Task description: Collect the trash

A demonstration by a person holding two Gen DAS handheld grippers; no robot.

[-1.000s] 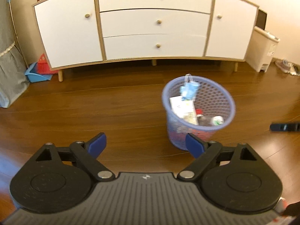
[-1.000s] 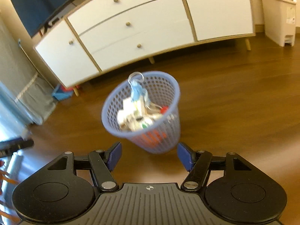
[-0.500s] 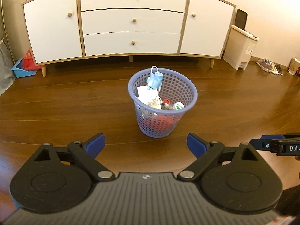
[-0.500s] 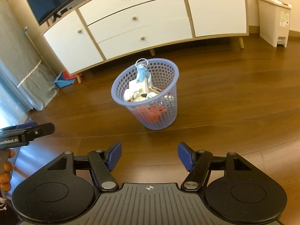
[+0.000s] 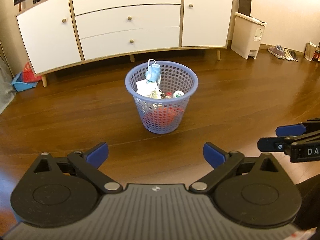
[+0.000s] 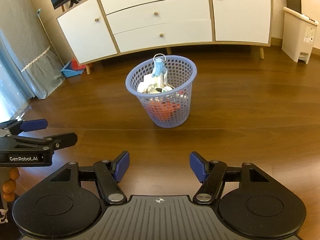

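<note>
A lavender mesh wastebasket (image 5: 162, 98) is standing upright on the wooden floor (image 5: 60, 116) at the centre of both wrist views, in front of a white sideboard (image 5: 128, 20), and it is holding trash, with a blue face mask (image 5: 153, 72) hanging over its far rim. The left gripper (image 5: 156, 155) is hovering at the bottom of its frame with fingers spread wide and gripping nothing. The right gripper (image 6: 159, 165) is likewise hanging with fingers released and empty, well short of the basket, each tool showing at the edge of the other's view.
</note>
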